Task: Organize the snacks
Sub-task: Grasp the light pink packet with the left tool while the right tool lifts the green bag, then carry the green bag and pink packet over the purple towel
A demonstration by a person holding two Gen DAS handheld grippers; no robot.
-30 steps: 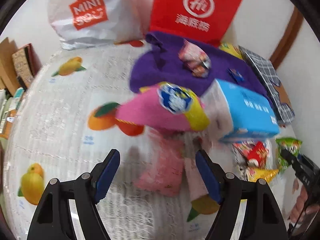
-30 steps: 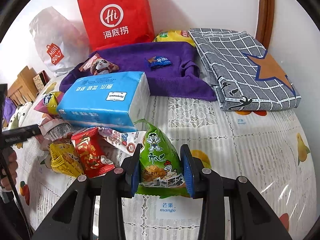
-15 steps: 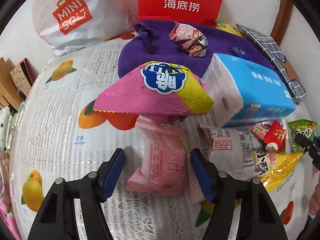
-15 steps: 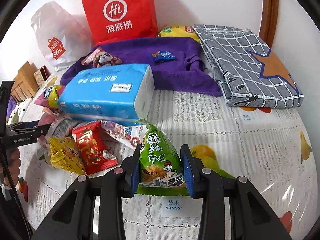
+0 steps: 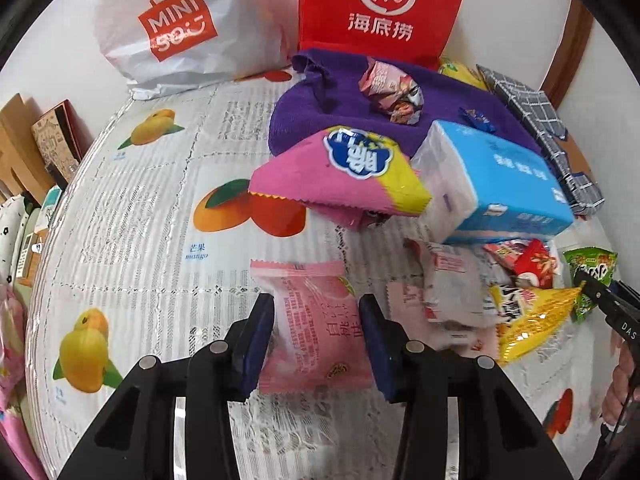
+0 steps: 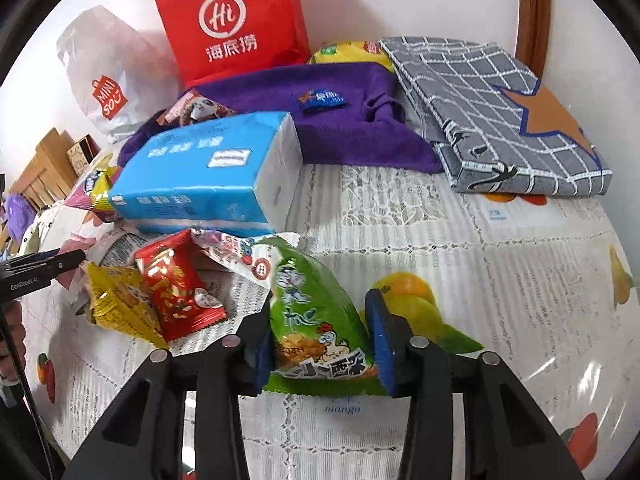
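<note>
My left gripper [image 5: 316, 342] is shut on a pale pink snack packet [image 5: 314, 328] lying on the fruit-print tablecloth. My right gripper [image 6: 320, 338] is shut on a green snack bag [image 6: 316, 320]. A loose heap of snacks lies between them: a red packet [image 6: 176, 284], a yellow packet [image 6: 116, 300] and a white wrapper [image 5: 452, 288]. A pink-and-yellow bag [image 5: 344, 176] leans on a blue tissue pack [image 6: 204, 172]. The right gripper's tip shows at the right edge of the left wrist view [image 5: 604, 300].
A purple towel [image 6: 280, 92] at the back holds a crumpled pink wrapper [image 5: 392, 92] and a small blue candy [image 6: 322, 100]. Behind stand a red paper bag [image 6: 232, 20] and a white Miniso bag [image 5: 180, 28]. A grey checked cloth [image 6: 500, 112] lies at the right.
My left gripper moved forward and closed its fingers on the pale pink packet. My right gripper kept its hold on the green bag and shifted slightly.
</note>
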